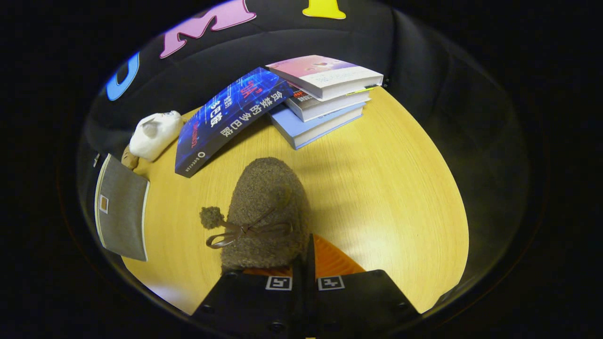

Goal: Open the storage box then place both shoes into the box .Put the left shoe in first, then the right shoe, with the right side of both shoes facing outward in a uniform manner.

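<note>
Hand-held gripper (305, 263) clenched on the heel edge of the brown fuzzy shoe (266, 212), fingers pressed close together with the shoe's rim pinched between them, as far as can be judged; toe pointing away toward the far edge of the tabletop (400, 188). Shoe near the middle of the tabletop, just ahead of the fingers, with its bow and pompom turned up. Cannot tell whether lifted or resting.

Beyond the shoe: a blue book (226, 122) leaning on a stack of books (325, 99) at the far edge. At the left edge: a grey pouch (121, 207) and a white plush toy (154, 134). Storage box not located from here.

For doing this step well: keep the pinch firm, since soft fabric probably slips easily. Carry low and level, away from the leaning book. Before lowering into the box, check which shoe this is and turn its right side outward.
</note>
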Available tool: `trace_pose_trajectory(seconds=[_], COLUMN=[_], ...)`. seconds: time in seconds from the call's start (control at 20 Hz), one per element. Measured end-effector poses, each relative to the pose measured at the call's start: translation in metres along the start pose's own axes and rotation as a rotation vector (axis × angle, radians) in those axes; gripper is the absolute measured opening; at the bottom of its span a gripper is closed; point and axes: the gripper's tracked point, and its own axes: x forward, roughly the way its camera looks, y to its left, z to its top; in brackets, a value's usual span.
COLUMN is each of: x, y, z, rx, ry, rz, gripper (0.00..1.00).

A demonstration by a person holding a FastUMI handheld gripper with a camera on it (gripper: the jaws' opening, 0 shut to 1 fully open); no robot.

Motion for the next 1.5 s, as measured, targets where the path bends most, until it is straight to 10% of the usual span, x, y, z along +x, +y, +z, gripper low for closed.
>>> trace_pose_trajectory(seconds=[0.9, 1.5], x=[-0.148, -0.104], y=[0.302, 0.479], z=[0.084, 0.044], rx=[-0.004, -0.160], ry=[-0.159, -0.100], rz=[0.331, 0.289], gripper=[0.05, 0.05])
